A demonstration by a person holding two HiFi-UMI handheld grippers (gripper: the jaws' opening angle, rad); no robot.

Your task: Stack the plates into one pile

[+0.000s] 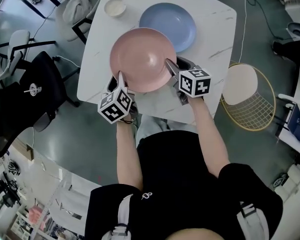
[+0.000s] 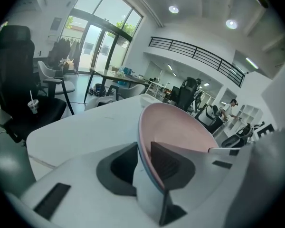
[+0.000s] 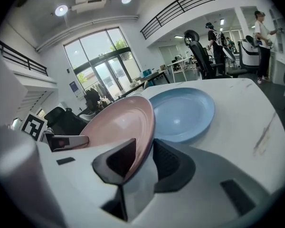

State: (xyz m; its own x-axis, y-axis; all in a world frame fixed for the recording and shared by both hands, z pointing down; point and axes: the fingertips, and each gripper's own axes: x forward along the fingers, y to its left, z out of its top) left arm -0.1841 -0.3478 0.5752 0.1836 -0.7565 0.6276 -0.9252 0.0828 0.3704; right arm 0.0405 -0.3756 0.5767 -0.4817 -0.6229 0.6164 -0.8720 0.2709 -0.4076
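A white counter (image 1: 217,29) stands in a big office room with a grey floor; one black chair (image 1: 45,79) sits to its left; on the counter's far left corner is one small cream bowl (image 1: 115,7); there are two plates, one pink and one blue; there are two tools, one in each of the person's hands. The left tool (image 1: 121,79) is clenched on the near left rim of the pink plate (image 1: 142,59), with the rim squeezed between its two jaws; the pink plate is in the middle of the counter, and seen from above its far edge covers a bit of the blue plate (image 1: 172,21); the blue plate lies flat behind it; the right tool (image 1: 170,66) is clamped on the pink plate's right rim; one round chair with gold wire (image 1: 250,104) stands on the floor at the right.
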